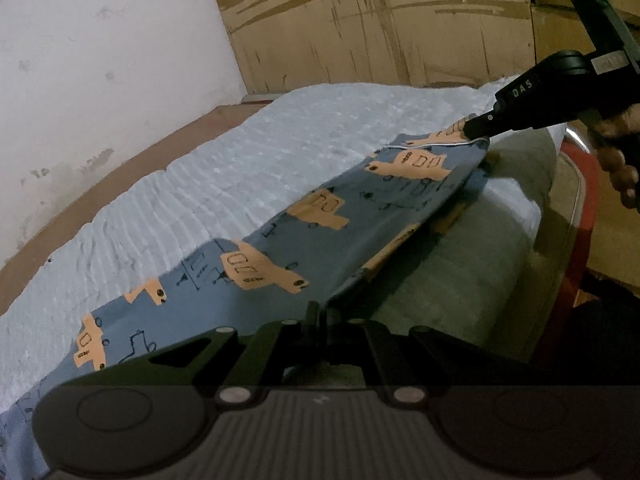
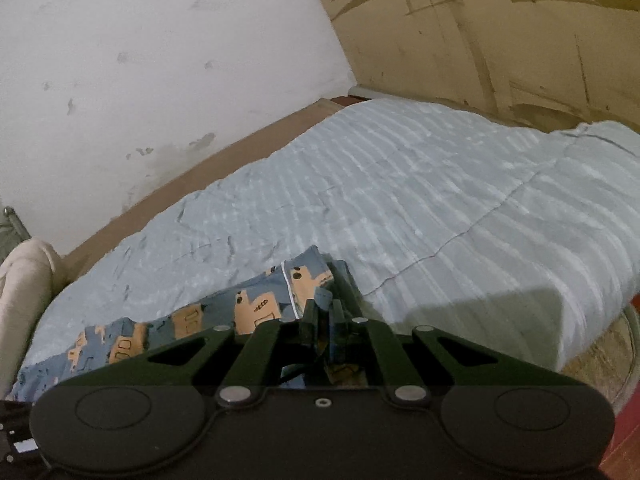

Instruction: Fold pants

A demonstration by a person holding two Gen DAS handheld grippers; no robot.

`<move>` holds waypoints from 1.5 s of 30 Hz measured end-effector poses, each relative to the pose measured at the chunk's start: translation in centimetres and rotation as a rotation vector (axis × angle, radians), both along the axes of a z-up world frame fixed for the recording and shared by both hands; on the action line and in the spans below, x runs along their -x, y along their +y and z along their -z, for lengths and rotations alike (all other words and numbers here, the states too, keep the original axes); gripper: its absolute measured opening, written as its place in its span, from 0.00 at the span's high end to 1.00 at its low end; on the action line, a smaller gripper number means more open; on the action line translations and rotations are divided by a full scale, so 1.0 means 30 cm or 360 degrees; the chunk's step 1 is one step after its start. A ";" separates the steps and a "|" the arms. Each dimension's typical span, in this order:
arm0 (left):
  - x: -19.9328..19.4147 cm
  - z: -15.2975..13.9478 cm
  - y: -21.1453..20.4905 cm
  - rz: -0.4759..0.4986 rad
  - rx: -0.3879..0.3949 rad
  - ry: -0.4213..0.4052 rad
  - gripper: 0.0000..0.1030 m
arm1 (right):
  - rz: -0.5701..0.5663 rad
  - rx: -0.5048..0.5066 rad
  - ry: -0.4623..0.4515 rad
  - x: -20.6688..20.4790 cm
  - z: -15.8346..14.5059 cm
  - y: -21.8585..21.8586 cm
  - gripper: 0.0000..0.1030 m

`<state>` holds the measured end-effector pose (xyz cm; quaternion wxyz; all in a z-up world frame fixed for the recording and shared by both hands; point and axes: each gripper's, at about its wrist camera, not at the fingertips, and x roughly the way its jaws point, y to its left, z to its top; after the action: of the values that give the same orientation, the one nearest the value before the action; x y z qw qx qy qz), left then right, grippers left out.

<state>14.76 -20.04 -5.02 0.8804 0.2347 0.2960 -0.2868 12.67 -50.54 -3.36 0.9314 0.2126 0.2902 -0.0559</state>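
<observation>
The pants [image 1: 320,224] are blue-grey with orange truck prints. In the left wrist view they are stretched in a band above the near edge of the bed. My left gripper [image 1: 319,312] is shut on the near end of the pants. My right gripper [image 1: 474,126] shows at the upper right of that view, shut on the far end. In the right wrist view the right gripper [image 2: 326,308] is shut on the pants [image 2: 256,308], at an edge with a white seam, and the fabric trails to the lower left.
A pale blue textured bedspread [image 2: 400,200] covers the bed [image 1: 240,168]. A white wall [image 1: 100,60] stands left, a scuffed wooden panel [image 1: 380,20] behind. A red chair frame [image 1: 580,208] is at the right. A beige cushion [image 2: 24,280] lies at the left.
</observation>
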 end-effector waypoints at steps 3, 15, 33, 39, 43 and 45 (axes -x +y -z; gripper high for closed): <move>-0.003 0.008 -0.013 -0.0003 -0.0016 -0.0009 0.99 | 0.0024 0.0029 -0.0054 0.017 -0.024 0.006 0.97; -0.030 0.030 0.004 -0.0082 0.0080 0.0114 0.87 | 0.0056 0.0106 0.0024 0.017 0.047 0.016 0.95; -0.016 -0.147 0.193 -0.0725 0.0270 0.0009 0.01 | -0.0012 0.0555 -0.0086 0.060 -0.018 0.230 0.01; 0.023 -0.213 0.407 -0.0949 0.0316 -0.0062 0.00 | -0.0187 0.0528 -0.0141 0.059 -0.029 0.395 0.01; 0.036 -0.210 0.576 -0.1120 0.0270 -0.0094 0.00 | -0.0359 0.0529 -0.0145 0.031 -0.019 0.537 0.01; 0.032 -0.199 0.667 -0.1220 0.0270 -0.0086 0.00 | -0.0440 0.0527 -0.0138 0.010 -0.012 0.611 0.01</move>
<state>13.82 -0.03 0.95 0.9474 0.0410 0.3142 0.0456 12.38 -32.21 -3.00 0.9639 0.0171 0.2633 0.0346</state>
